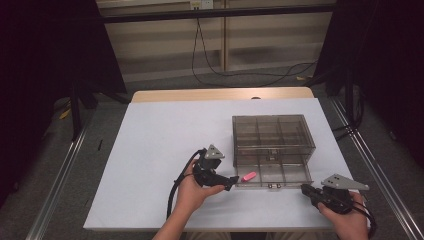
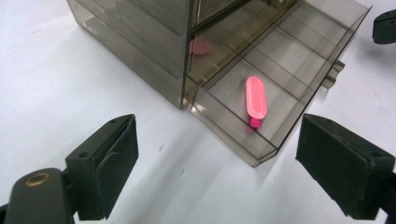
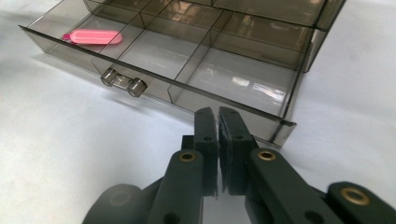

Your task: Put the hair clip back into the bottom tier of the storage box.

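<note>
Pink item (image 2: 256,98) sits in drawer (image 2: 299,56); L gripper (image 2: 219,163) gapes empty, R gripper (image 3: 218,122) closed empty—nudge drawer front squarely w/ R.

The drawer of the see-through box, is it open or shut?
Open. The drawer sticks out of the box toward the person, its handle well clear of the box front, and a pink thing lies in its end compartment.

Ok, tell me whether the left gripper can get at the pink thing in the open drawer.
Probably yes: the left gripper is open beside the drawer, and nothing covers the pink thing.
</note>
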A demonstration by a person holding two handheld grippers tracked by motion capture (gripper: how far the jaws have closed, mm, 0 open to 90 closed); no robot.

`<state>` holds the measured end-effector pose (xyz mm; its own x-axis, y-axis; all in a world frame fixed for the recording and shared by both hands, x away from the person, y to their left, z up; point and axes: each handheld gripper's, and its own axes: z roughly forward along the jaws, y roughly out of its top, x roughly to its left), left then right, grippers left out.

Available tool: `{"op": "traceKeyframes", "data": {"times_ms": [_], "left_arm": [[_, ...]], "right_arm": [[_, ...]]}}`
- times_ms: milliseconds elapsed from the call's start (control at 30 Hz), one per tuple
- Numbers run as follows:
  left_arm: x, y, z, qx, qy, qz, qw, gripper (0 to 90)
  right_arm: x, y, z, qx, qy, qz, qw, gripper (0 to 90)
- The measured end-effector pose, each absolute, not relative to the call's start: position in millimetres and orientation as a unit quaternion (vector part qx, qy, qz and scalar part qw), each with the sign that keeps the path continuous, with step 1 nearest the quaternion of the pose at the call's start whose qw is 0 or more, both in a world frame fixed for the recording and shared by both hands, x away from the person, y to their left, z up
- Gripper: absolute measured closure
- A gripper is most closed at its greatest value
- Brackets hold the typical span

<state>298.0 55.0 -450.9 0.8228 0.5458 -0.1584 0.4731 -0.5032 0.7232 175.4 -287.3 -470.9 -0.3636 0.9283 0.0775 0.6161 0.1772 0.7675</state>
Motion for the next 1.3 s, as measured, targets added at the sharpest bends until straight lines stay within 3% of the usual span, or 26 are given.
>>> {"op": "traceKeyframes", "data": {"times_ms": [1300], "left_arm": [[301.1,69.4,-458.5,0.865,0.3,0.041,0.401,10.6]], "right_arm": [[188.8,-269.8,-479.0,0.507,0.758,0.359,0.2,88.3]]}}
